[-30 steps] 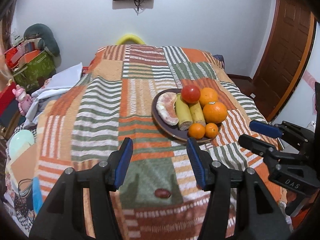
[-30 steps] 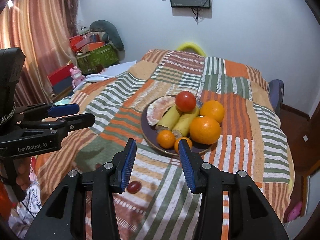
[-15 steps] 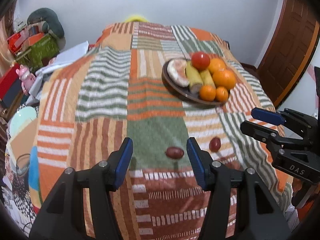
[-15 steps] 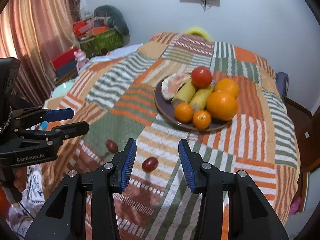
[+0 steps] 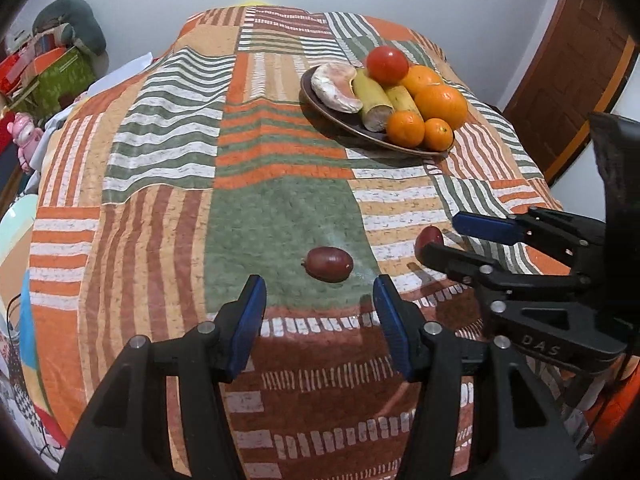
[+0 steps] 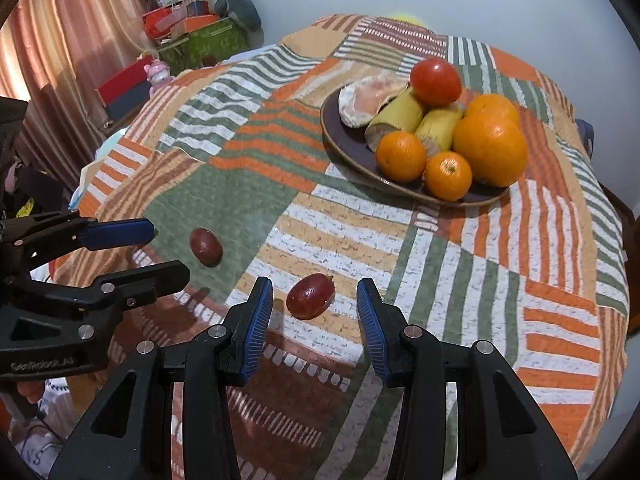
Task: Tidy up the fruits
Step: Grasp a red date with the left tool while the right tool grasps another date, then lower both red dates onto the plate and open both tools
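Two dark red grapes lie loose on the patchwork bedspread [image 5: 280, 208], well apart from the brown plate [image 6: 344, 140]. On that plate: a tomato [image 6: 435, 81], two bananas [image 6: 400, 114], four oranges [image 6: 490, 150] and a peeled citrus piece [image 6: 370, 98]. Left gripper [image 5: 318, 314] hangs just short of the left grape [image 5: 328, 263], jaws apart, nothing between them. Right gripper [image 6: 314, 320] sits over the right grape [image 6: 310, 295], jaws apart too, the grape just ahead of its blue pads [image 6: 256, 322], untouched. Each gripper shows at the edge of the other's camera.
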Motion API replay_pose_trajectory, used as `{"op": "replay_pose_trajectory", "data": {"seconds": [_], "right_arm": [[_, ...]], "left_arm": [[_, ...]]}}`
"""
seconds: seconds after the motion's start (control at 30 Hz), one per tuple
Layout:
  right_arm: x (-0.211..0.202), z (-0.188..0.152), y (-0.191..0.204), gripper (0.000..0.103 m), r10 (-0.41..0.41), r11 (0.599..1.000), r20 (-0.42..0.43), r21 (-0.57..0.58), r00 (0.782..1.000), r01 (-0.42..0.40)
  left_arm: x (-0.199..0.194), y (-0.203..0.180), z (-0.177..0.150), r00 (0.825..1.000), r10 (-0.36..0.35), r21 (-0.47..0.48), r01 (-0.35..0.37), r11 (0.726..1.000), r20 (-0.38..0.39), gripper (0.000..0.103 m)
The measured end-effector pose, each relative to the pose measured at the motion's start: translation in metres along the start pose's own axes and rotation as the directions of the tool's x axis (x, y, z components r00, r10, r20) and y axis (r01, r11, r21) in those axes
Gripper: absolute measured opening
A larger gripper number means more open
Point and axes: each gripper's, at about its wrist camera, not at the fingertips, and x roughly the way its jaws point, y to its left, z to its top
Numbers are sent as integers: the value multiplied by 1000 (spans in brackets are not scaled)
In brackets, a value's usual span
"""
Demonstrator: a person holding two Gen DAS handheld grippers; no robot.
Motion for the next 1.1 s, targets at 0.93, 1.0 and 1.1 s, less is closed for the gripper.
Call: {"op": "replay_pose_trajectory", "data": {"seconds": [0.93,1.0,1.1], "right_arm": [[-16,15,-21,23,20,1000,79,10,997,-21],[-22,20,-24,23,0,1000,102,13,995,-2],[-33,29,-33,23,-18,1000,141,25,990,14]], "left_arm": [[7,2,33,998,-13,-1,13,1000,54,28],[2,1,41,997,-19,1,19,1000,74,28],[-3,-3,55,995,-13,10,12,1000,103,28]]}}
